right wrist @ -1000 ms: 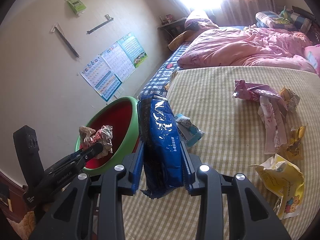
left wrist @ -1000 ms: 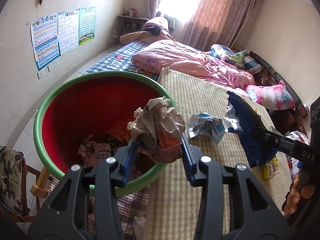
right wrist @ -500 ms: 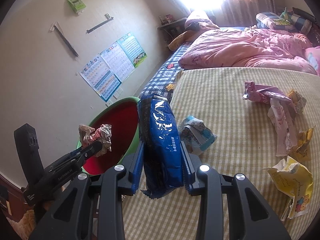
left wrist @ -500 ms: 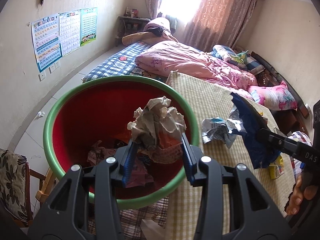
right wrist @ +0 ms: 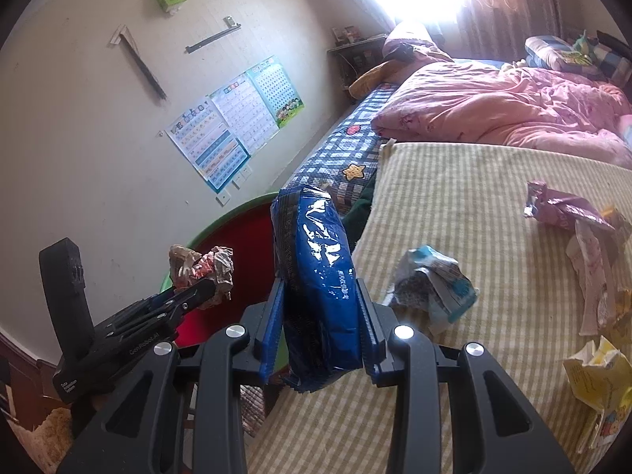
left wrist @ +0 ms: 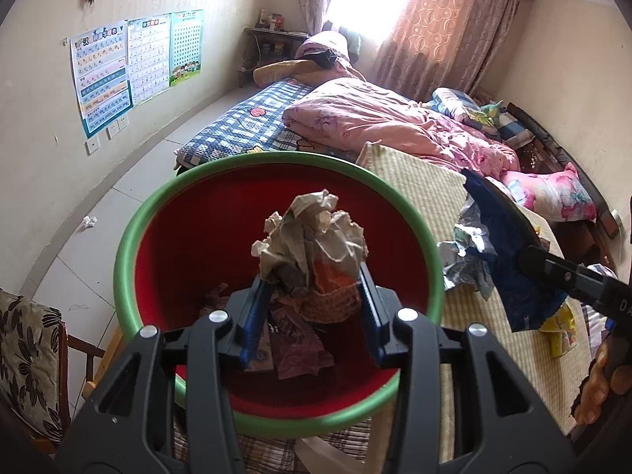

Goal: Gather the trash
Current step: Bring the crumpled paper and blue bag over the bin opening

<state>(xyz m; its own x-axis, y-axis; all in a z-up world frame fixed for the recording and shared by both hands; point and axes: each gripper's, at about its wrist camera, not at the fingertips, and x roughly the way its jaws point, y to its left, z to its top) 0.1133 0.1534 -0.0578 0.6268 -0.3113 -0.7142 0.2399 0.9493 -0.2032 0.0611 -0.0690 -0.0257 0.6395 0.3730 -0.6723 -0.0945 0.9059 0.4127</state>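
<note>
My left gripper (left wrist: 310, 292) is shut on a crumpled paper wad (left wrist: 312, 252), held over the red basin with a green rim (left wrist: 130, 245) that has several wrappers lying in it. My right gripper (right wrist: 320, 312) is shut on a blue snack bag (right wrist: 316, 276), held upright above the striped mat (right wrist: 454, 205) near the basin's (right wrist: 221, 225) edge. In the left wrist view the blue bag (left wrist: 509, 260) and the right gripper's finger show at the right. In the right wrist view the paper wad (right wrist: 201, 268) and the left gripper (right wrist: 197, 292) appear at the lower left.
More trash lies on the mat: a light blue wrapper (right wrist: 434, 288), a purple wrapper (right wrist: 561, 209), pale and yellow wrappers (right wrist: 600, 379) at the right. A pink quilt (left wrist: 395, 126) covers the bed behind. A patterned chair (left wrist: 27, 359) stands left of the basin. A hand (left wrist: 600, 379) shows lower right.
Both grippers have shifted left toward the basin. The left one with the paper wad has gone from the basin's right rim to over its middle; the blue bag is nearer the basin's edge.
</note>
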